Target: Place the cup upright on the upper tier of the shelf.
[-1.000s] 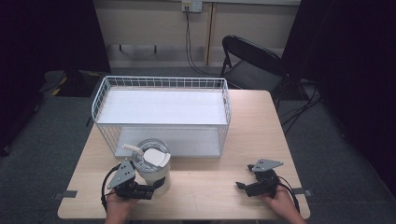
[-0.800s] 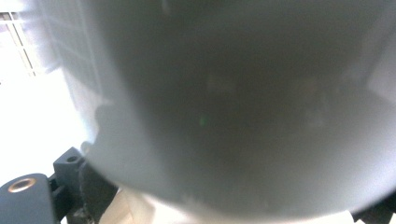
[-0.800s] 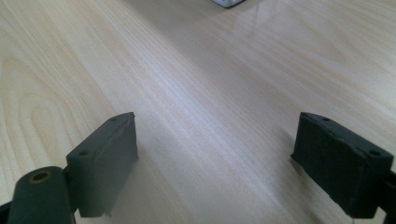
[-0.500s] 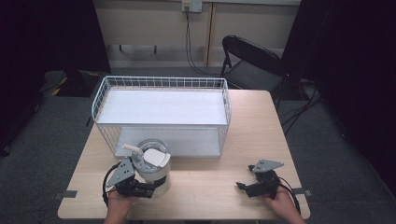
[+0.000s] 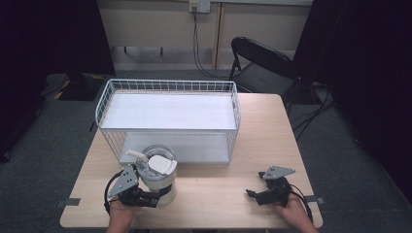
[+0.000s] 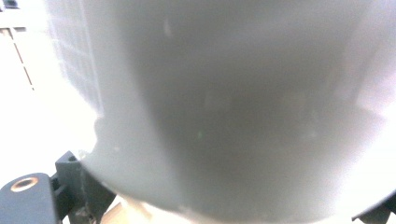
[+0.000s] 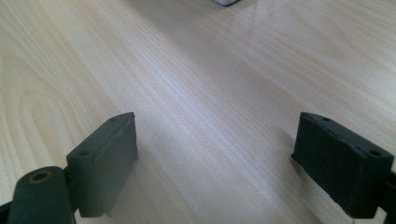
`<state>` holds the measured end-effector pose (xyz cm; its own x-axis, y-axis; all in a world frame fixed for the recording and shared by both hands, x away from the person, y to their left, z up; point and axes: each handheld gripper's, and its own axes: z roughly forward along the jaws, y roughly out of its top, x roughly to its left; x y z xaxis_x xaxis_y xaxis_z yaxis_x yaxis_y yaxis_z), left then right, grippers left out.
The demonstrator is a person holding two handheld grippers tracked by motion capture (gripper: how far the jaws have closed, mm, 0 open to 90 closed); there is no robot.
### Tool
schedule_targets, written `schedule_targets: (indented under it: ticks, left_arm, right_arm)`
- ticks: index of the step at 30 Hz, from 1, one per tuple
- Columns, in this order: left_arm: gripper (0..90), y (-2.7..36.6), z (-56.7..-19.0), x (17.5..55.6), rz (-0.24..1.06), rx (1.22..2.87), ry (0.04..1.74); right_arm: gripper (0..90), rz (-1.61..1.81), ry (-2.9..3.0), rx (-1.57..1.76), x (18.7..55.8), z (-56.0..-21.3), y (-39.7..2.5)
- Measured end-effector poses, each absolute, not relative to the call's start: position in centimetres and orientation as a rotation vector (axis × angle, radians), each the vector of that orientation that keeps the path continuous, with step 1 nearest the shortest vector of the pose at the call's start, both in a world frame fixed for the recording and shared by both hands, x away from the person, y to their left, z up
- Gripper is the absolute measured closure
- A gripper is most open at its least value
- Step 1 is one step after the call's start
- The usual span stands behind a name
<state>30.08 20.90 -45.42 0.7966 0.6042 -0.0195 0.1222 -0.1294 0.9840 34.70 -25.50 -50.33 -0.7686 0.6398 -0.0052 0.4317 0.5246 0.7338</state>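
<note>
White tub (image 5: 156,177) w/ a clear lid stands upright on the table (image 5: 218,194), long axis vertical, mouth up. It sits near the front edge, at about 7 o'clock from table centre, just in front of the wire basket (image 5: 167,119). A short spout or handle pokes from the lid toward roughly 10 o'clock; a white flap lies on the lid's 3 o'clock side.

Left gripper (image 5: 151,196) is at the tub's 6 o'clock, jaws set around the base from the person's side. In the left gripper view the tub wall (image 6: 224,107) is blurred and v. close, one black jaw at each lower corner, so jaws straddle it; can't tell if they're actually squeezing yet. Prob. gripped low so the tub stays vertical and nothing tips out when lifted.

Right gripper (image 5: 253,195) rests at about 5 o'clock on the table, well apart from the tub, pointing toward 9 o'clock. Its jaws (image 7: 215,158) stand wide, nothing between them but bare wood; looks parked, waiting its turn.

Basket is behind, at 12 o'clock from the tub, white shelf on top; a black chair (image 5: 262,63) sits beyond the table at 1 o'clock.
</note>
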Motion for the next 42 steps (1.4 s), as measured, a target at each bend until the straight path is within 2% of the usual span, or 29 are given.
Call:
schedule_targets:
  ticks: [22,42]
  left_arm:
    - [8.9,23.3,-41.6,30.3,0.403,1.684,0.709]
    - [9.0,23.4,-37.4,31.4,0.411,1.697,0.691]
  right_arm:
    - [12.9,1.086,2.493,0.898,34.7,-50.3,-25.5]
    - [12.9,1.086,2.492,0.898,34.7,-50.3,-25.5]
